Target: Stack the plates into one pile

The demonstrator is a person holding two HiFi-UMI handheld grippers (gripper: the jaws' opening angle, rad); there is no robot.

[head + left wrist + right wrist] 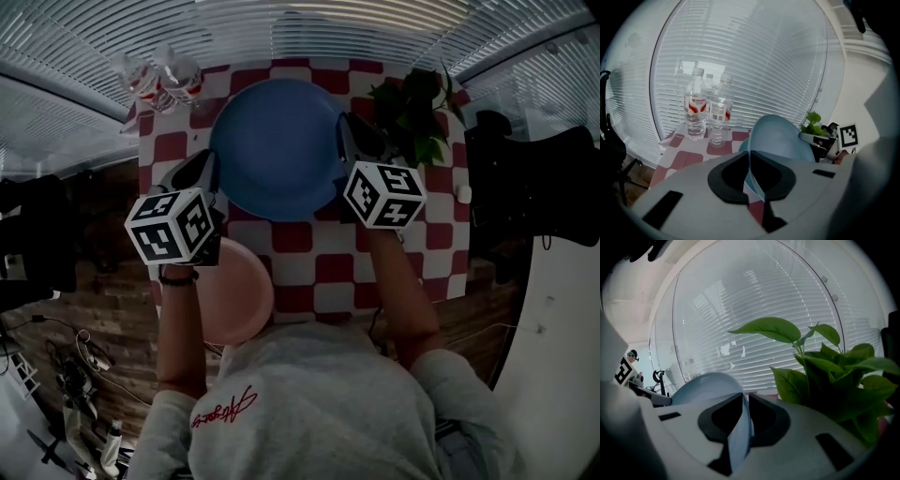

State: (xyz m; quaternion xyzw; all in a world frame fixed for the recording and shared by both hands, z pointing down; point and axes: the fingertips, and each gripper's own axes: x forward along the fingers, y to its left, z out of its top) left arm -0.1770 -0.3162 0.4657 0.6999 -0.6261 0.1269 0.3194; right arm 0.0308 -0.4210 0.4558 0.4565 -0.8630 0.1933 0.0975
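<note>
At the counter's far-left corner stand the clear water bottles with red labels, upright and close together on the red-and-white checked cloth. In from the left edge, my left gripper is clamped on the left rim of the blue plate. Its own view shows the jaws pressed together on the thin rim, with the plate rising beyond them. Below that gripper, near the near-left corner, lies the pink plate, flat on the cloth and partly hidden by my left forearm; it sits apart from the blue plate, closer to me. The blue plate fills the middle of the far half of the counter, spanning the gap between my two grippers. I cannot tell whether it is resting on the cloth or just clear of it. On its right rim my right gripper has the edge pinched between its jaws, the pale blue rim running straight through them. Just beyond that gripper, at the far-right corner, is the leafy green plant, its leaves close beside the gripper's right side.
</note>
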